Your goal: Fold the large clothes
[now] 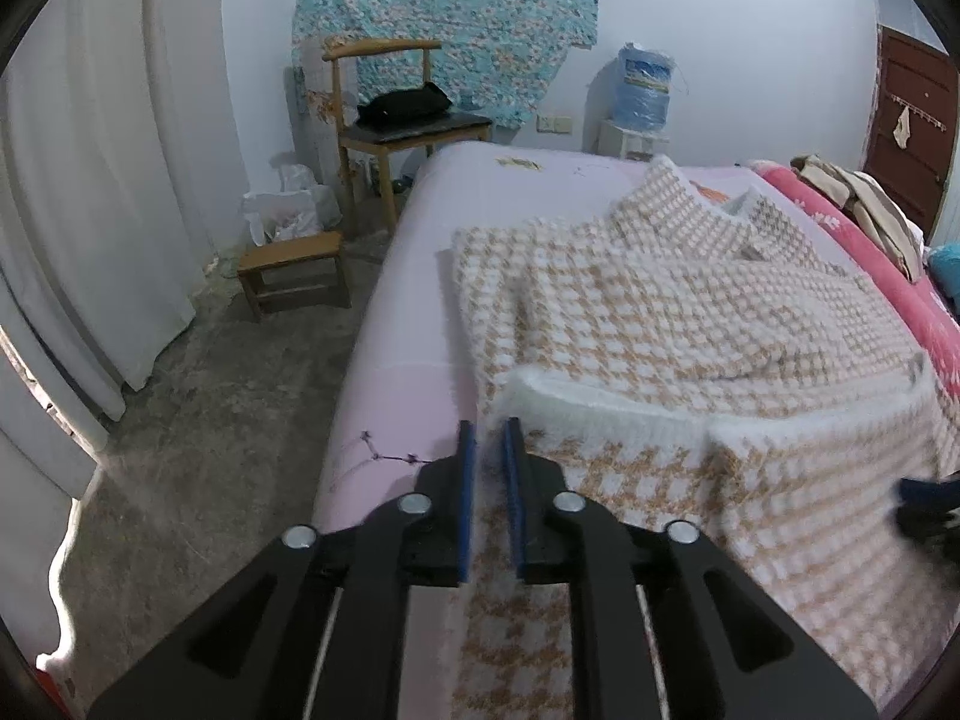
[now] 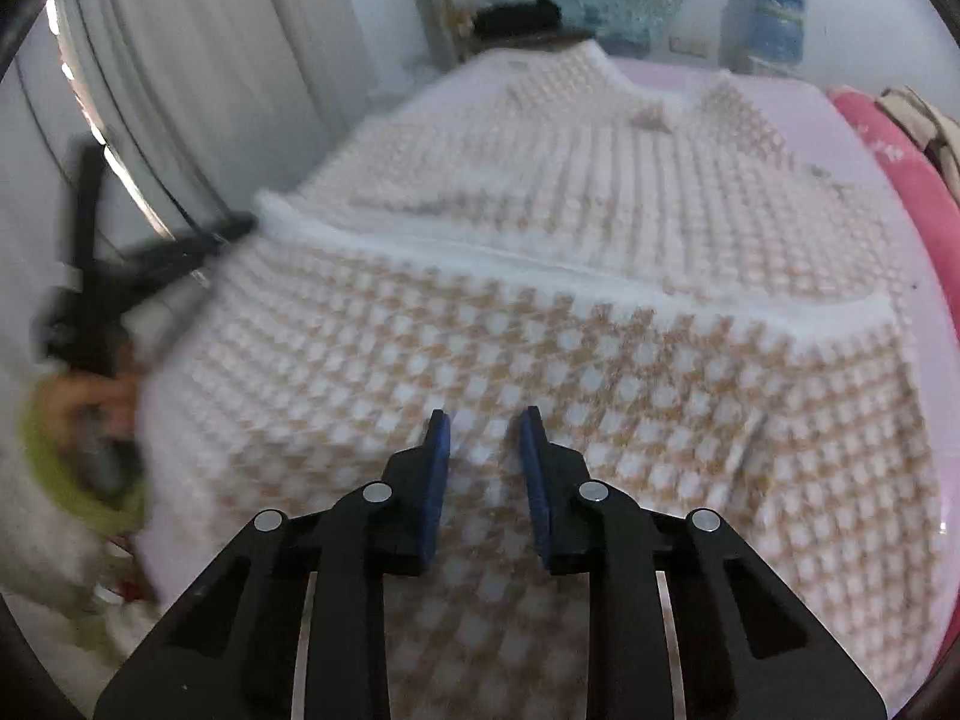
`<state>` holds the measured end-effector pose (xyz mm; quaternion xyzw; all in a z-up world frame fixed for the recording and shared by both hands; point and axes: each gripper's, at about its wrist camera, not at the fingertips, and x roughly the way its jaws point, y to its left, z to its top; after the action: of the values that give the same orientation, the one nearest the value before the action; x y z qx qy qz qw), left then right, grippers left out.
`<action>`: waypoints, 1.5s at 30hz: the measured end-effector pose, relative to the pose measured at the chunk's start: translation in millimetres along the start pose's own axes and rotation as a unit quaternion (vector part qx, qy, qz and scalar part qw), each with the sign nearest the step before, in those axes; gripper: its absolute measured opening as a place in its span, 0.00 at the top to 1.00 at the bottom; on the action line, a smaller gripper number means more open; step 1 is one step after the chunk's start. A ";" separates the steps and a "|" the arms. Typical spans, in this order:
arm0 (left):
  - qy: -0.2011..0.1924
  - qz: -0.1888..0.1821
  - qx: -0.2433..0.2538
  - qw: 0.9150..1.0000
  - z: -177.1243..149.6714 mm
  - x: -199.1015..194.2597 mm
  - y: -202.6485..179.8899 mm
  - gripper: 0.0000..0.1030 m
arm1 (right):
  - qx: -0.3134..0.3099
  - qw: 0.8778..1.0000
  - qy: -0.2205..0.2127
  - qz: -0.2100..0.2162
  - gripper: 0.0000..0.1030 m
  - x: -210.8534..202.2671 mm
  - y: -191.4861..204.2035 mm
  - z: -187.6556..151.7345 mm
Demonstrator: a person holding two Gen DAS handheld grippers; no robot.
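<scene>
A tan-and-white houndstooth knit garment lies spread on the pink-sheeted bed, its lower part folded up so a white hem band runs across it. My left gripper sits at the left corner of that folded hem. Its blue pads stand a narrow gap apart and pinch nothing that I can see. At the right edge of the left wrist view a dark blur is the right gripper. My right gripper hovers open over the blurred garment, with cloth only beneath it. A hand in a green cuff holds the left gripper.
A wooden chair with a black bag and a small stool stand on the concrete floor left of the bed. White curtains hang at the left. A pink blanket with other clothes lies along the bed's right side.
</scene>
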<state>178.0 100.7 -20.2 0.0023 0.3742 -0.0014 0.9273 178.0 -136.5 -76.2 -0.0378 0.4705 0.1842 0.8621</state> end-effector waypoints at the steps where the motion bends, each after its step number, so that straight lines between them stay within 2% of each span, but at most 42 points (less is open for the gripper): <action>1: -0.009 0.005 -0.003 1.000 1.4 -8.3 2.2 0.85 | 0.004 1.000 0.002 0.001 0.80 0.7 -1.2 2.1; 2: -0.020 0.001 -0.006 1.000 3.2 -19.0 3.6 0.85 | 0.011 1.000 0.005 -0.001 0.84 0.2 -2.4 4.1; 4: -0.054 -0.052 -0.002 0.997 3.8 -53.8 -0.2 0.85 | 0.017 1.000 0.008 0.001 0.85 0.2 -4.2 4.1; 5: -0.062 -0.083 0.005 0.995 1.9 -67.4 -5.4 0.85 | 0.019 1.000 0.007 0.003 0.85 0.7 -5.8 4.5; 6: -0.062 -0.145 0.018 0.987 -3.3 -83.7 -16.5 0.85 | 0.023 1.000 0.006 0.005 0.85 1.1 -7.4 4.9; 8: -0.033 -0.231 0.041 0.972 -15.8 -95.0 -40.0 0.85 | 0.028 1.000 0.006 0.005 0.85 2.4 -14.9 7.3; 10: 0.004 -0.289 0.060 0.955 -32.5 -95.8 -66.3 0.85 | 0.032 0.999 0.005 0.004 0.85 1.4 -16.4 8.5; 11: 0.017 -0.296 0.070 0.952 -40.1 -93.0 -77.0 0.85 | 0.033 0.999 0.004 0.003 0.85 0.6 -16.7 8.8; 12: 0.030 -0.291 0.079 0.953 -47.7 -87.8 -87.7 0.85 | 0.035 0.999 0.004 0.003 0.85 0.8 -16.0 8.6; 13: 0.058 -0.266 0.095 0.958 -58.6 -73.3 -100.6 0.85 | 0.037 0.999 0.003 0.003 0.85 0.0 -16.5 8.5; 15: 0.079 -0.228 0.110 0.964 -75.0 -48.6 -109.4 0.82 | 0.043 0.999 0.001 0.005 0.85 -4.0 -16.5 8.4; 16: 0.068 -0.238 0.097 0.964 -77.4 -46.9 -105.8 0.82 | 0.043 0.999 -0.011 0.004 0.85 -15.2 -16.4 7.9; 18: 0.077 -0.253 0.074 0.961 -74.3 -44.1 -99.8 0.82 | 0.033 0.999 -0.035 0.004 0.84 -37.0 -14.2 6.1; 19: 0.081 -0.254 0.071 0.961 -72.3 -43.7 -98.6 0.82 | 0.019 0.998 -0.055 0.007 0.84 -58.4 -9.7 2.0; 22: 0.073 -0.249 0.080 0.962 -73.1 -45.4 -100.0 0.82 | -0.026 0.997 -0.073 0.010 0.84 -89.9 9.8 -15.3; 25: 0.072 -0.248 0.078 0.963 -73.7 -46.8 -101.9 0.82 | -0.054 0.998 -0.040 0.008 0.84 -80.6 27.6 -37.8; 27: 0.072 -0.249 0.076 0.963 -74.7 -46.0 -103.9 0.82 | -0.061 0.998 -0.004 -0.025 0.84 -55.6 31.8 -55.0; 29: 0.070 -0.245 0.079 0.964 -75.1 -47.6 -106.2 0.82 | -0.049 0.998 -0.020 -0.025 0.84 -46.3 27.4 -65.0; 31: 0.070 -0.242 0.082 0.964 -74.1 -46.5 -102.3 0.82 | -0.021 1.000 -0.010 -0.018 0.84 -53.7 22.2 -57.9; 34: 0.072 -0.241 0.082 0.964 -74.5 -47.9 -103.0 0.82 | -0.033 0.997 -0.039 -0.051 0.84 -79.5 23.5 -57.2; 36: 0.071 -0.241 0.083 0.964 -73.9 -47.7 -102.8 0.82 | -0.021 0.997 -0.028 -0.063 0.84 -78.4 15.8 -64.7; 37: 0.071 -0.242 0.082 0.964 -73.8 -48.5 -102.7 0.82 | -0.004 0.998 -0.011 -0.060 0.84 -67.0 5.7 -73.0; 38: 0.071 -0.242 0.082 0.964 -74.4 -49.1 -102.1 0.82 | 0.006 0.999 -0.011 -0.050 0.84 -60.5 -0.1 -78.9; 39: 0.071 -0.242 0.082 0.964 -73.8 -47.2 -100.8 0.82 | 0.021 0.999 -0.026 -0.036 0.84 -63.1 -4.9 -82.7; 41: 0.072 -0.242 0.082 0.964 -73.6 -47.4 -101.1 0.82 | 0.040 0.999 -0.023 -0.028 0.83 -74.6 -10.1 -76.5; 43: 0.073 -0.243 0.081 0.964 -74.1 -47.3 -101.5 0.82 | 0.043 0.996 -0.047 -0.059 0.83 -90.3 -15.1 -76.7; 45: 0.072 -0.244 0.079 0.964 -74.3 -47.5 -101.9 0.82 | 0.059 0.994 -0.033 -0.085 0.83 -87.0 -29.8 -84.9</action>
<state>91.8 -0.7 -41.1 -0.0156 0.4275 -0.2571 0.8665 78.2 -209.0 -54.8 -0.0208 0.4468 0.0828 0.8905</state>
